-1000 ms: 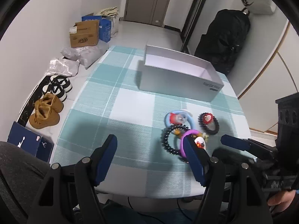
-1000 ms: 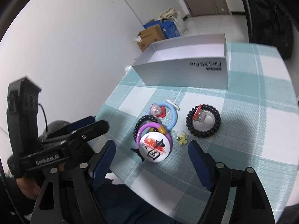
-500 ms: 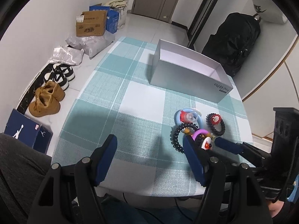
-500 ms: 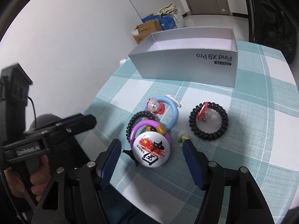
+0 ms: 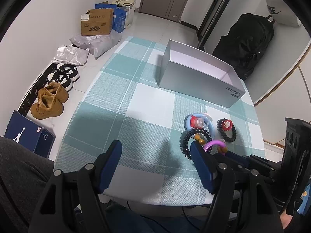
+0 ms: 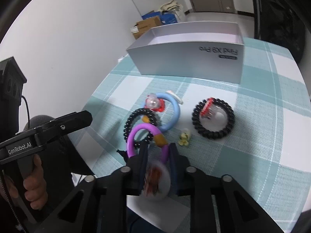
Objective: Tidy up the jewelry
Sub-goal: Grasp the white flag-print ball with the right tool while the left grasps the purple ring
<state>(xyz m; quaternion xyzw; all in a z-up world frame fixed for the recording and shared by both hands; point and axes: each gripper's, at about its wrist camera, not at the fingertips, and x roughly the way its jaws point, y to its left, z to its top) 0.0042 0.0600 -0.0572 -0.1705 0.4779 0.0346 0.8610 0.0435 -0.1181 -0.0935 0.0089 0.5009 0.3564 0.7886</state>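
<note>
At the bottom centre of the right wrist view, my right gripper [image 6: 157, 155] is clenched on the purple ring [image 6: 144, 136]'s round badge – blurred, so probably gripped by its edge for lifting toward the grey box [image 6: 194, 58] at upper centre. My left gripper [image 5: 155, 161] hangs spread wide and empty – out of the way.

Grey box [image 5: 198, 81] reads "Find X9 Pro"; left gripper [image 6: 58, 128] "GenRobot.AI"

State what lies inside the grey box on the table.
The grey box shows only a bare pale inner wall and some floor in the left wrist view. The floor nearest the front wall is hidden, so contents there cannot be ruled out.
</note>
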